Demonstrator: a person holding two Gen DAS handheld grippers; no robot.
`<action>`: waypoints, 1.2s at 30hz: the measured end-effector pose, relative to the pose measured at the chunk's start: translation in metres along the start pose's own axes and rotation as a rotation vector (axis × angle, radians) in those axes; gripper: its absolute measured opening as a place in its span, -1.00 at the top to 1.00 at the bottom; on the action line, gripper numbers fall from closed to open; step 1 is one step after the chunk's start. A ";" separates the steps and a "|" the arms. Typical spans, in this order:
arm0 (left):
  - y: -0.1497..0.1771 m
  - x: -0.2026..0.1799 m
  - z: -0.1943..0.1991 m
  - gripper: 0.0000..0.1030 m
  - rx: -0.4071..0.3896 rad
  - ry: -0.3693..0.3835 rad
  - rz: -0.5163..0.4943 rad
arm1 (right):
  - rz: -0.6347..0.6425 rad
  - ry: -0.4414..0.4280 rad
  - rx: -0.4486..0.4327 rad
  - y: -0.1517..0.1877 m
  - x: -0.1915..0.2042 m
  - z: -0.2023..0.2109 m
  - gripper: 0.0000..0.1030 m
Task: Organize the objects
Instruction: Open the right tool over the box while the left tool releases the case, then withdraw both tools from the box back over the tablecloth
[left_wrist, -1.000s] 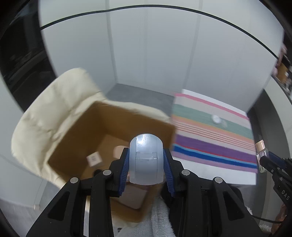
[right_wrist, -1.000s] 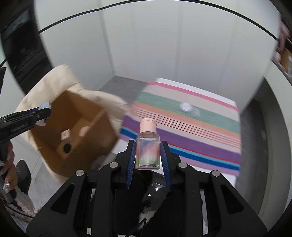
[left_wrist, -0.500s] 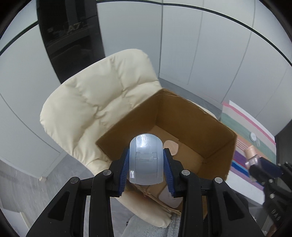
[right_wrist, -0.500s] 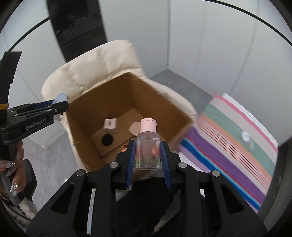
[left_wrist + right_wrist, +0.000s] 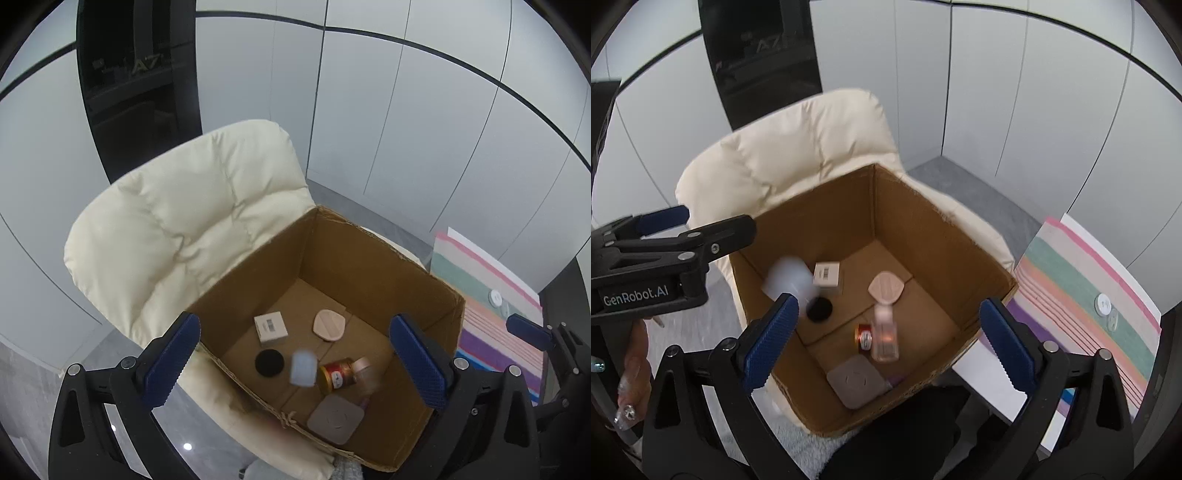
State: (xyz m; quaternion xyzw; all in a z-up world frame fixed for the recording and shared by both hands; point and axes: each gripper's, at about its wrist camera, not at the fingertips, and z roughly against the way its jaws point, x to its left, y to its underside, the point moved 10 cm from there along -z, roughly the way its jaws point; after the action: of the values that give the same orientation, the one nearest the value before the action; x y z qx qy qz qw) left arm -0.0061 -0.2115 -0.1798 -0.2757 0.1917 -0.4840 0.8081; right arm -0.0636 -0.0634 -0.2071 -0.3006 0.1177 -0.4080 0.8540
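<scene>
Cardboard is serving as the collection point: the open box [image 5: 369,266] is sitting on the seat of a cream padded chair [image 5: 184,229], its mouth facing up so things can simply be dropped in. Both tools are hanging above it with jaws spread wide and nothing between them, the left tool [image 5: 295,362] toward the box's 9 o'clock side and the right tool [image 5: 886,343] nearer 6 o'clock. A pale blue cap-shaped item [image 5: 303,367] and a clear pink-capped bottle [image 5: 884,334] are showing blurred inside the box outline, apparently falling toward a red can [image 5: 336,374], a black disc [image 5: 269,362], a white carton [image 5: 270,326] and a grey square pad [image 5: 335,419]. At 3 o'clock, a small white lid [image 5: 1103,304] is lying on the striped cloth [image 5: 1089,295] covering the counter, probably next for collection.
</scene>
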 end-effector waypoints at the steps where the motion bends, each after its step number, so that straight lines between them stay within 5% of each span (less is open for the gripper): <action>1: 0.000 0.000 0.000 -1.00 0.002 -0.008 -0.005 | -0.004 -0.001 0.006 0.000 -0.001 0.000 -0.94; 36: 0.008 -0.042 0.007 -1.00 0.006 0.055 -0.092 | -0.060 0.037 0.025 0.010 -0.030 0.017 -0.94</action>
State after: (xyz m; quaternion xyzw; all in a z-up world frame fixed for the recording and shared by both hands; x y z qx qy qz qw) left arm -0.0159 -0.1693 -0.1778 -0.2684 0.1995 -0.5287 0.7802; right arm -0.0687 -0.0278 -0.2011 -0.2856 0.1193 -0.4405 0.8427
